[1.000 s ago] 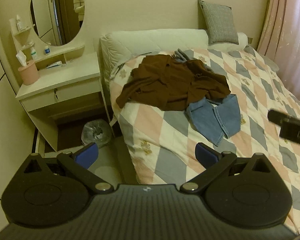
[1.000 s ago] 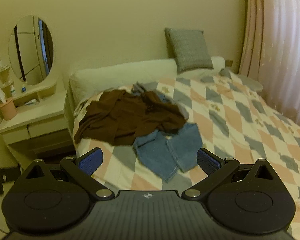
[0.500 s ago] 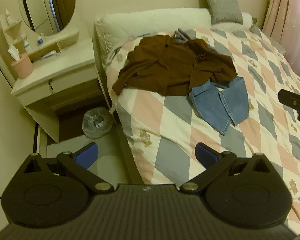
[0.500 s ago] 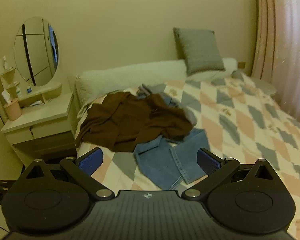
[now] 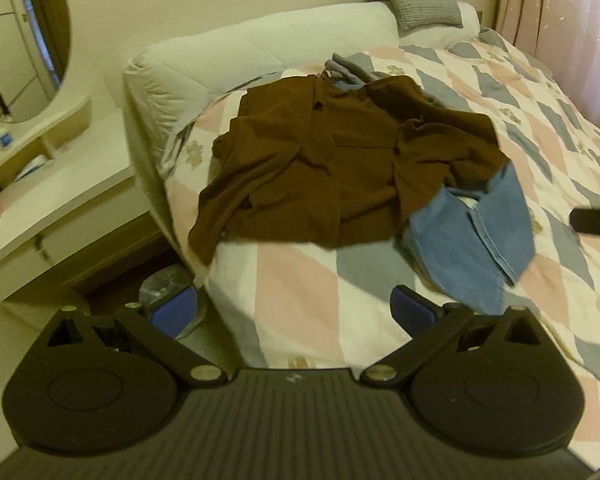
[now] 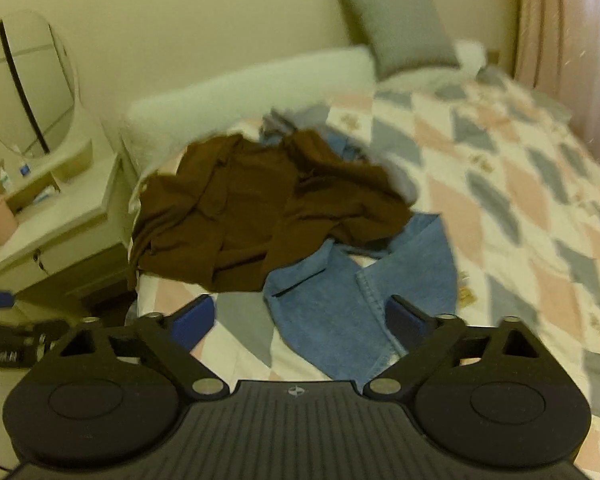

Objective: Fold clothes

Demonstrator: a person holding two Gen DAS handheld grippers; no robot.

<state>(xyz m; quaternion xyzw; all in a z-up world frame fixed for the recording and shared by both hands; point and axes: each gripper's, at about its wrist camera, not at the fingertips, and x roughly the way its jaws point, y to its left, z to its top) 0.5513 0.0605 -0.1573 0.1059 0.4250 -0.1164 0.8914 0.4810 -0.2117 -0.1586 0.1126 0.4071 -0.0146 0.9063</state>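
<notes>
Spreading across most of both views, the bed (image 5: 300,308) carries a diamond-patterned quilt with plenty of bare cover toward the curtain (image 6: 560,40) side, while its near corner drops off toward the nightstand (image 5: 60,216) and a clear bin (image 5: 164,284) on the floor. A crumpled brown garment (image 5: 340,168) lies near the padded headboard (image 5: 240,52), its lower corner hanging over the bed's edge; blue jeans (image 6: 340,304) stick out from under it toward the open quilt. The left claw (image 5: 292,312) stands wide open with nothing between its pads, hovering over the bed's corner, the brown garment ahead of it and apart. The right claw (image 6: 300,320) hovers just over the jeans; its jaws are closing, not yet pressing the denim that shows between them.
</notes>
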